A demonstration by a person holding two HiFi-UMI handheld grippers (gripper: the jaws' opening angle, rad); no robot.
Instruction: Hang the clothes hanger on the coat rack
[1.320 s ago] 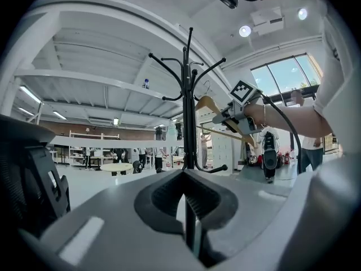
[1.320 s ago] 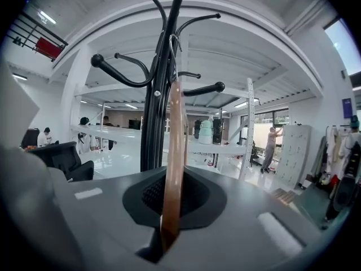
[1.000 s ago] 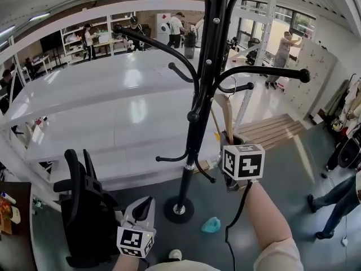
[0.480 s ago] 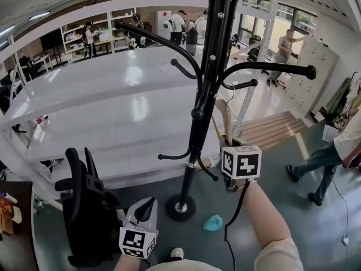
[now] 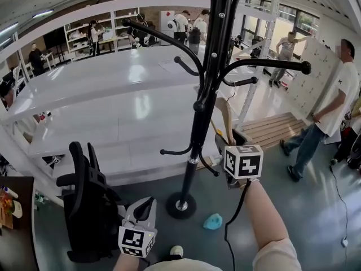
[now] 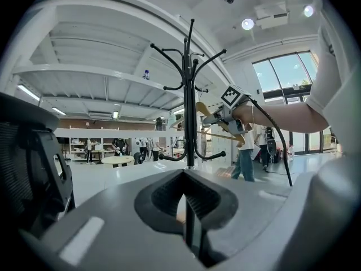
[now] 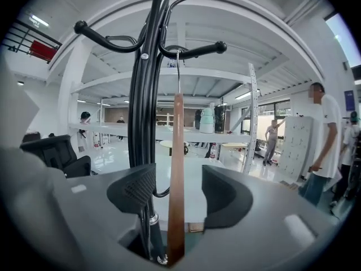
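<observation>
The black coat rack [image 5: 197, 123] stands on the floor in front of me, its curved arms spreading overhead. My right gripper [image 5: 230, 145] is shut on the wooden clothes hanger [image 5: 226, 117] and holds it upright just right of the pole. In the right gripper view the clothes hanger [image 7: 176, 168] shows edge-on between the jaws. Its metal hook [image 7: 178, 66] reaches up to a knobbed arm [image 7: 192, 51]; I cannot tell whether they touch. My left gripper [image 5: 144, 208] hangs low at the left, shut with nothing in it, and looks at the rack [image 6: 190, 95].
A black office chair [image 5: 87, 208] stands close at the lower left. A turquoise object [image 5: 212, 222] lies on the floor by the rack's round base [image 5: 180, 206]. White shelving [image 5: 113, 106] runs behind. A person in a white shirt [image 5: 327, 112] stands at the right, by a wooden pallet [image 5: 271, 130].
Both grippers have hardly moved. A person in a white shirt has walked into view at the right.
</observation>
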